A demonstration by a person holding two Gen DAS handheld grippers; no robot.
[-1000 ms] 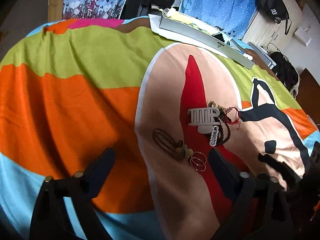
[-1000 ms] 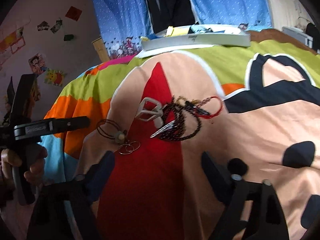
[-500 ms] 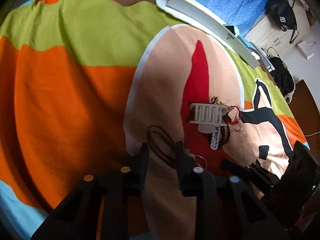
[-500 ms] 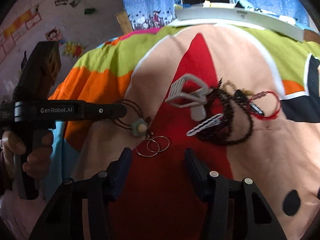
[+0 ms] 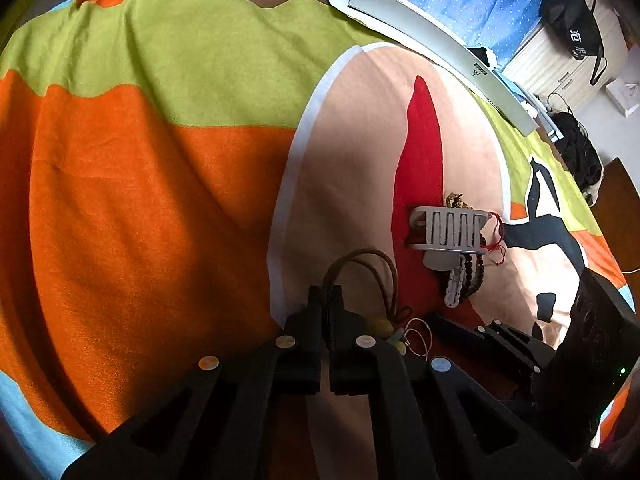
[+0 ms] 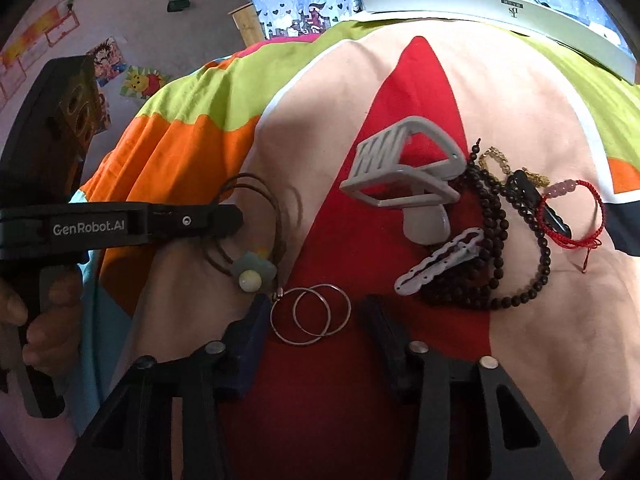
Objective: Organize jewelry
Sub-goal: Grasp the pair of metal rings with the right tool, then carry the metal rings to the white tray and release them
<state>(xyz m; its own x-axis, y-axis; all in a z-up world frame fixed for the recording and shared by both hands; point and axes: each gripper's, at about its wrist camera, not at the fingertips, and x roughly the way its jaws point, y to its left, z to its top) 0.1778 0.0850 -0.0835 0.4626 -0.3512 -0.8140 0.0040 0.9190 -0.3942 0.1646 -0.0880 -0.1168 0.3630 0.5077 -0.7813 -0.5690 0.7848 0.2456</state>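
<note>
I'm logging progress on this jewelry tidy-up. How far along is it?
Barely started: nothing looks sorted yet. In hand: the left gripper is shut on the brown cord necklace, and the open right gripper straddles the hoop earrings. Left: the grey claw clip, scalloped hair clip, dark bead strand and red string bracelet lie heaped on the blanket.

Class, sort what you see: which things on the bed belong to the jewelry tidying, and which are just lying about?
Job: brown cord necklace, hoop rings, dark bead strand, red string bracelet, left gripper, right gripper.

Lying about: long grey box, black bag.
</note>
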